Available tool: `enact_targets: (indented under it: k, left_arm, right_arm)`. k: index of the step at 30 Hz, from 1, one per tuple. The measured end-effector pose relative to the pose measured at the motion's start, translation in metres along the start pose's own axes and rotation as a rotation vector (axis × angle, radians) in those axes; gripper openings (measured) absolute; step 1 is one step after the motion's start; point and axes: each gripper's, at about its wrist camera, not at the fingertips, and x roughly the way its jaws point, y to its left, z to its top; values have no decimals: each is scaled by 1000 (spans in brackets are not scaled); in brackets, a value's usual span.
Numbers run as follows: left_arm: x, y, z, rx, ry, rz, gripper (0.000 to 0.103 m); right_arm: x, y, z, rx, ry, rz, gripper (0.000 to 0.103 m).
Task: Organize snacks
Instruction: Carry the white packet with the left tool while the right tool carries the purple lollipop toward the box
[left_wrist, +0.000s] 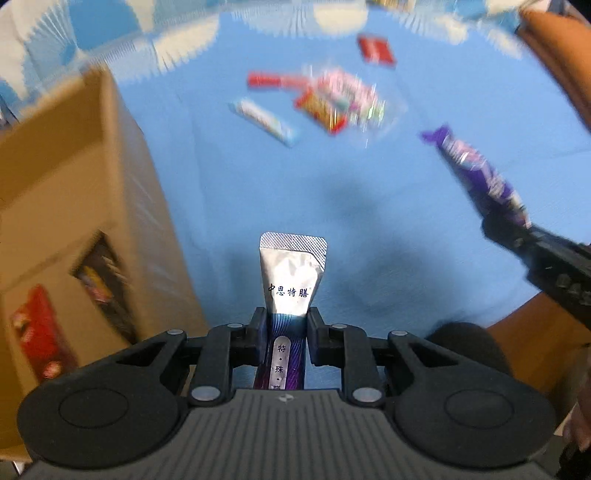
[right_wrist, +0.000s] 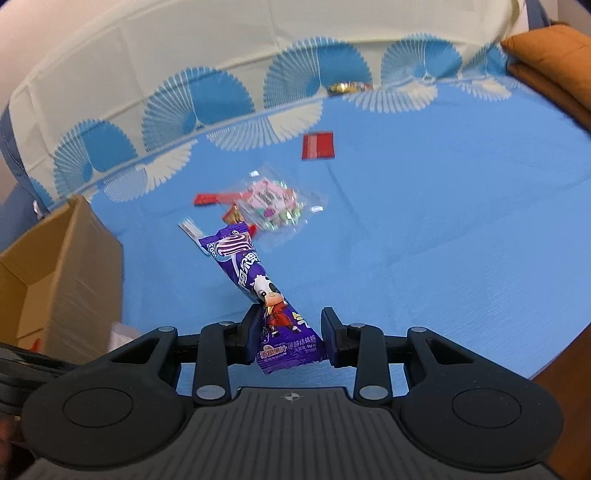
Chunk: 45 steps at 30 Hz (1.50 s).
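Here the left gripper (left_wrist: 286, 325) is clamping a silver sachet (left_wrist: 291, 273), while the right gripper (right_wrist: 290, 332) is pinching a purple candy wrapper (right_wrist: 255, 280). At ten o'clock of the right gripper a cardboard box (right_wrist: 62, 266) is standing open. Toward twelve o'clock, loose snacks are lying on the blue cloth (right_wrist: 443, 240): a clear candy bag (right_wrist: 273, 203), a red packet (right_wrist: 317, 145), a white stick (left_wrist: 264, 120).
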Motion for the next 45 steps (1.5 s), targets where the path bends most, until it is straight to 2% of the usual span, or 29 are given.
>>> enact_targets:
  k: [2, 6, 8, 13, 17, 22, 27, 37, 45]
  left_arm:
    - [-31, 4, -10, -5, -58, 5, 24]
    - [-86, 25, -33, -62, -140, -51, 24]
    - [-114, 37, -51, -88, -191, -55, 24]
    - [-177, 64, -95, -143, -322, -7, 24]
    - [-209, 86, -130, -192, -373, 11, 24]
    - [-226, 106, -165, -249, -410, 23, 24]
    - [-235, 116, -194, -264, -447, 49, 24]
    - [-234, 131, -218, -304, -446, 29, 24]
    - [-233, 137, -219, -326, -448, 26, 24]
  right_arm:
    - [-17, 3, -1, -7, -19, 6, 36]
    - [-55, 21, -11, -37, -50, 45, 36]
    - [-76, 34, -20, -63, -61, 74, 36]
    - [-116, 72, -42, -123, -65, 159, 36]
    - [-138, 110, -59, -202, -54, 226, 36]
    - [-157, 145, -81, -303, -47, 267, 36]
    - [-176, 161, -92, -351, -68, 265, 36]
    - [-191, 171, -101, -394, -99, 249, 36]
    - [-192, 175, -102, -422, -98, 244, 36]
